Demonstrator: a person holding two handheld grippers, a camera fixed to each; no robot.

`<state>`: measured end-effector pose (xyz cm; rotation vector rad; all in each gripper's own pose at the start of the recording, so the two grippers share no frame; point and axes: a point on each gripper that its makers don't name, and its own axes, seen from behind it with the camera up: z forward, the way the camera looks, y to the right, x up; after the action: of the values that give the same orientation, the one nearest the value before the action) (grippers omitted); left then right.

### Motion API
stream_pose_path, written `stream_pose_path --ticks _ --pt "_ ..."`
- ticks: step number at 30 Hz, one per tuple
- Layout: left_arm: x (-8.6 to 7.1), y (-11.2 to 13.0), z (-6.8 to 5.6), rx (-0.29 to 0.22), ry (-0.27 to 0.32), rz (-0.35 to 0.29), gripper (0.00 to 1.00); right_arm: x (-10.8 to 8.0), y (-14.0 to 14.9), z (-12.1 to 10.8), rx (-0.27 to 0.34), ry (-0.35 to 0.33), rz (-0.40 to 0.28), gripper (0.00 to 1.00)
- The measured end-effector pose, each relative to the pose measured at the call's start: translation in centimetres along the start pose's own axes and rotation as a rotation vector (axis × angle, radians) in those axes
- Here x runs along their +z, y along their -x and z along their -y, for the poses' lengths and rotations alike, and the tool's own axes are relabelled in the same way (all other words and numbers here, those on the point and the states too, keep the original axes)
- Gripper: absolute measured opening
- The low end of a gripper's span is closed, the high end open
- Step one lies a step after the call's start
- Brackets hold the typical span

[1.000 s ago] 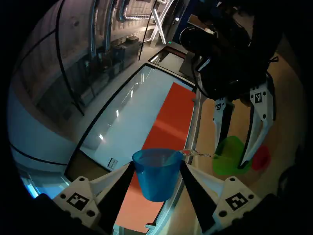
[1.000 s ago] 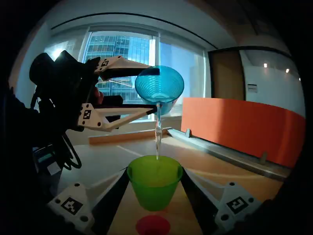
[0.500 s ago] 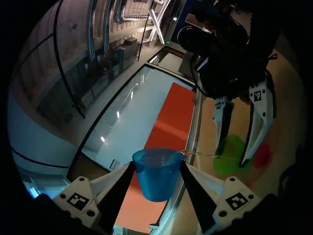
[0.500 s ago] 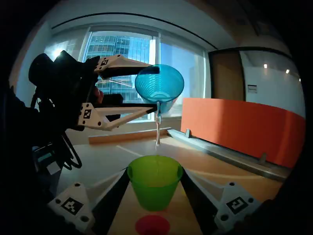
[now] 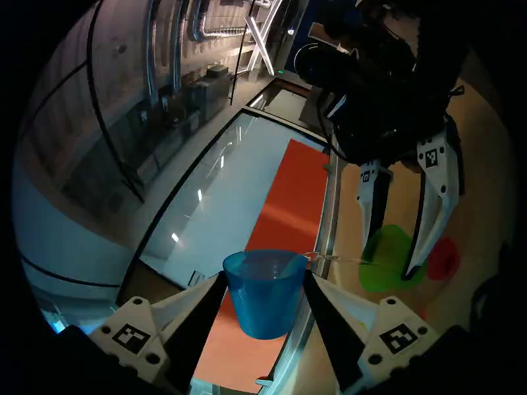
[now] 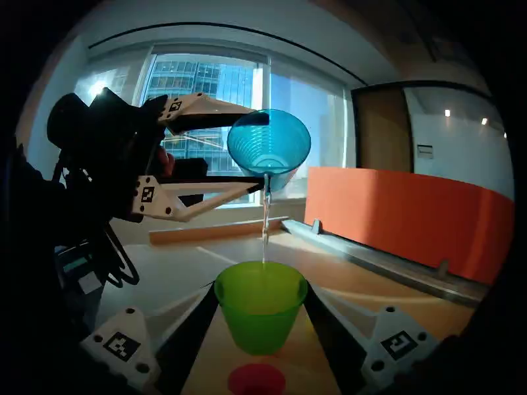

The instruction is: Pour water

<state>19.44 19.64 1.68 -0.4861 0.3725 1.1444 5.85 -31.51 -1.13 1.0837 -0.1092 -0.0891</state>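
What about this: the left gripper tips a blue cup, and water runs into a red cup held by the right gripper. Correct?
The right gripper holds a green cup, not a red one, as the right gripper view shows. The left gripper does tip the blue cup, and water runs into the green cup.

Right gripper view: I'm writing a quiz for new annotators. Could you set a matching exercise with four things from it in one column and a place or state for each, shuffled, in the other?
Things:
1. blue cup
2. green cup
3. red round thing
4. orange panel

Places or states:
A. held upright by the right claw
B. standing along the right side
C. tipped over in the left claw, with water running from its rim
D. lying on the table, nearest the camera

Pairs: 1-C, 2-A, 3-D, 4-B.
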Motion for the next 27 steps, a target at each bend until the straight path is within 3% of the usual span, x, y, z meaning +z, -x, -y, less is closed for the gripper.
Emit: stream_pose_path --ticks 27 --pt "-0.23 -0.8 0.38 0.08 -0.014 -0.002 0.84 -0.02 -0.31 -0.18 -0.003 0.007 -0.01 0.91"
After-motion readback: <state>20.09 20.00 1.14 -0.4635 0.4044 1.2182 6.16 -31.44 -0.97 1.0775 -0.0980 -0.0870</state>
